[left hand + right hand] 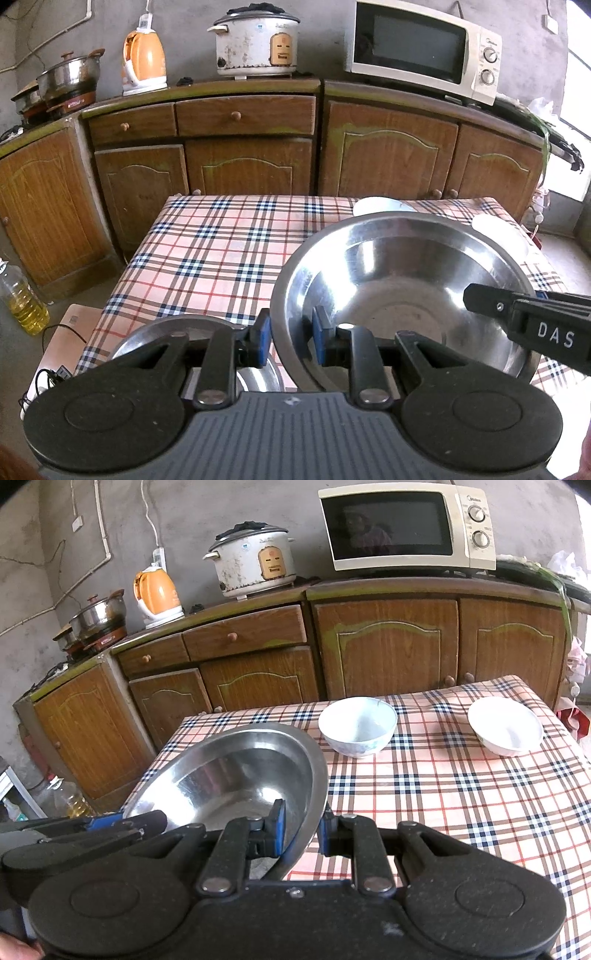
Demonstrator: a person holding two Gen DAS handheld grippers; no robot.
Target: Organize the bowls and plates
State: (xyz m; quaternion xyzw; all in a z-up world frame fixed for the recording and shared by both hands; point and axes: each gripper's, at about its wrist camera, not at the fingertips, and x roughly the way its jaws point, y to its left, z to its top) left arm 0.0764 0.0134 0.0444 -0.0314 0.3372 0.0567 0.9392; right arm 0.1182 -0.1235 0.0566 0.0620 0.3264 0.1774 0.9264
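Note:
A large steel bowl (399,280) hangs tilted over the plaid-clothed table (221,251), held from both sides. My left gripper (291,332) is shut on its near left rim. My right gripper (480,299) comes in from the right and pinches the opposite rim. In the right wrist view the right gripper (301,825) clamps the steel bowl (240,775) at its right edge, with the left gripper (107,821) at the far left. A second steel dish (155,336) lies below my left gripper. Two white bowls (356,725) (506,725) stand at the table's far side.
Wooden cabinets (251,170) run behind the table, carrying a microwave (424,51), a rice cooker (255,44), an orange kettle (144,62) and a lidded pot (70,77). An oil bottle (24,299) stands on the floor at the left.

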